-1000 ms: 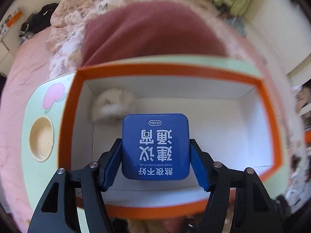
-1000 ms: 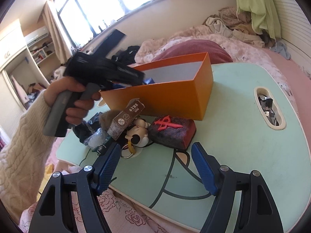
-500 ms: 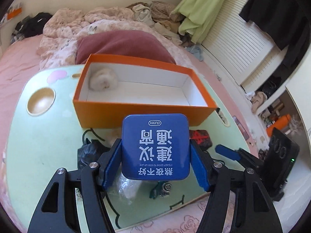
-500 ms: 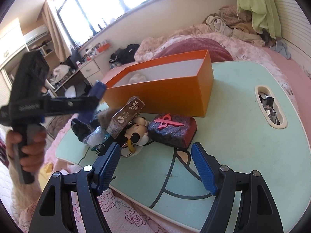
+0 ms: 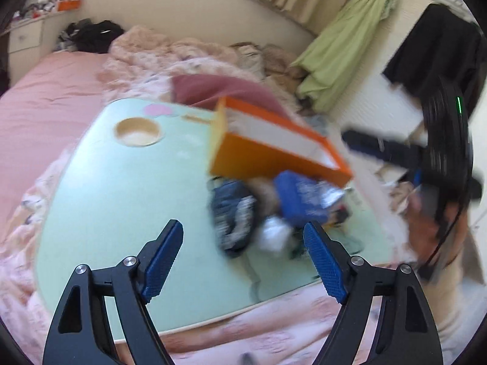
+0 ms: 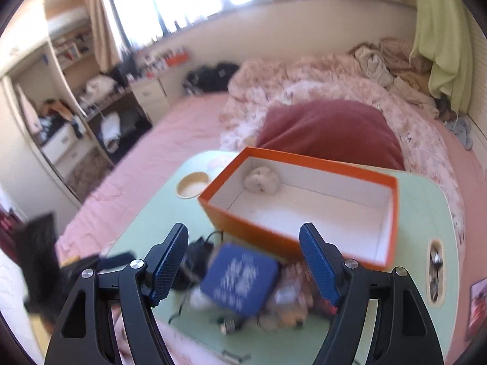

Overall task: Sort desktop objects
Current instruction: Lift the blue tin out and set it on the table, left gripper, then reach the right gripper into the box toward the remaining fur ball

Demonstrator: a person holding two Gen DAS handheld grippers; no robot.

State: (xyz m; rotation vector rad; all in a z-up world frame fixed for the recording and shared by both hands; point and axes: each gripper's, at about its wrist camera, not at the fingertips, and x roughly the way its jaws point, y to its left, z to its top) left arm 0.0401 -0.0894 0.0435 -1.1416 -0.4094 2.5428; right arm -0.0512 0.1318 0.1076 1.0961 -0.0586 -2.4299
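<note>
A blue tin (image 5: 301,194) with white lettering lies tilted on the heap of small objects in front of the orange box (image 5: 268,158). My left gripper (image 5: 243,261) hovers over the pale green table (image 5: 121,188), left of the heap. Its jaws are opening and nothing is between them. My right gripper (image 6: 243,261) stands open above the heap, with the blue tin (image 6: 240,276) lying below its fingers, untouched. The orange box (image 6: 252,228) holds only a fluffy white ball (image 6: 262,180).
A dark pouch (image 5: 232,213) and blurred small items crowd the heap. A round wooden cup recess (image 5: 137,131) sits at the table's far left. A slot (image 6: 435,270) with metal bits is at the right edge. Pink bedding surrounds the table.
My left gripper let go of the blue tin, which now lies on the heap, and swung left. My right gripper rose and came over the heap, facing into the box.
</note>
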